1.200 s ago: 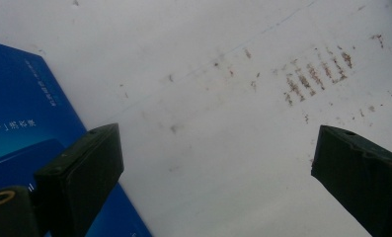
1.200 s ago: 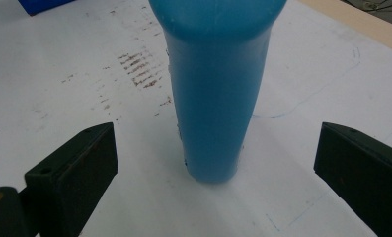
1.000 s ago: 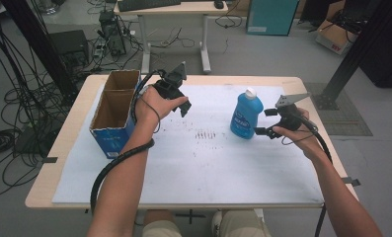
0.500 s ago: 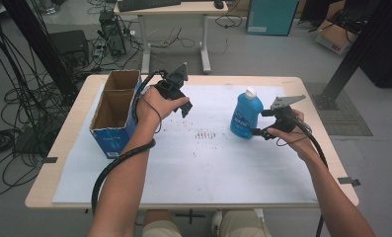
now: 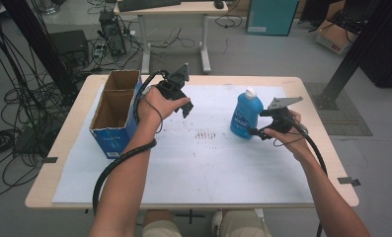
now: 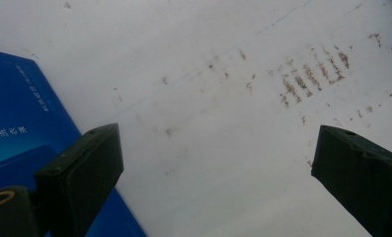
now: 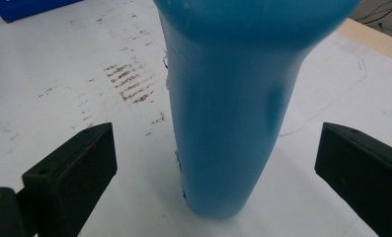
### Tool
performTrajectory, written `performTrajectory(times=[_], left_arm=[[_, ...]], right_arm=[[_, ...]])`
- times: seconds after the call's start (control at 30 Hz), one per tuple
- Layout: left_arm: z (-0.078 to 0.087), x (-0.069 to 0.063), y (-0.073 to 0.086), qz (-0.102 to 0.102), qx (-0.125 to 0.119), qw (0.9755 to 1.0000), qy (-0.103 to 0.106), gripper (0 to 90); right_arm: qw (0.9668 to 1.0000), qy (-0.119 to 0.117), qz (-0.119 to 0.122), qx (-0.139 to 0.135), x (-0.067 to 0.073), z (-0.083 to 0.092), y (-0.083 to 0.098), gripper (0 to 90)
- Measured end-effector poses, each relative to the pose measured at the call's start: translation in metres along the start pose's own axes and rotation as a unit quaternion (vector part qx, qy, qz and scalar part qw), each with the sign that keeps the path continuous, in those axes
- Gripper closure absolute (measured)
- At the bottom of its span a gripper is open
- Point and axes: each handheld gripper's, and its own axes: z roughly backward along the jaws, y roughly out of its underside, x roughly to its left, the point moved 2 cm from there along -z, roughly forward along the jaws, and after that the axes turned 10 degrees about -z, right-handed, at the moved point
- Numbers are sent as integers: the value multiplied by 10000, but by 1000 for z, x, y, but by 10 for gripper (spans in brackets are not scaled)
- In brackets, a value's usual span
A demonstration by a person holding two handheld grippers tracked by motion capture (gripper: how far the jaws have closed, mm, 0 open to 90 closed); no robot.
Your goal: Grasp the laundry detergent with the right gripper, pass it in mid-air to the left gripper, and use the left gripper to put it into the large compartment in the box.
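On the table (image 5: 302, 89): one blue bottle (image 5: 245, 114), one two-compartment box (image 5: 115, 111), two grippers.

Even, soft daylight; gripper views slightly blurred, faint shadows.

Open left tool (image 6: 215, 163) over stained white sheet (image 6: 223, 98), beside blue box (image 6: 20, 123).

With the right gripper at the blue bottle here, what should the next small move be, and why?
Probably shut the right gripper on the blue bottle. In the right gripper view its jaws stand wide open with the upright bottle's lower body between them, a gap on each side, so nothing holds it yet. The left gripper hangs open over the white sheet near the blue box.
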Motion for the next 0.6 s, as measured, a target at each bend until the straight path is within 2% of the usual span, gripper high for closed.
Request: performTrajectory(times=[0.13, 0.5, 0.6], left_arm=[[0, -1, -1, -8, -11, 10000, -1, 58], [-3, -2, -3, -9, -9, 10000, 24, 58], [-3, -2, -4, -2, -7, 10000, 29, 58]], right_arm=[[9999, 5, 46, -92, -1, -3, 0, 23], [9998, 51, -13, -187, -1, -10, 3, 19], [9998, 81, 54, -198, -1, -12, 5, 18]])
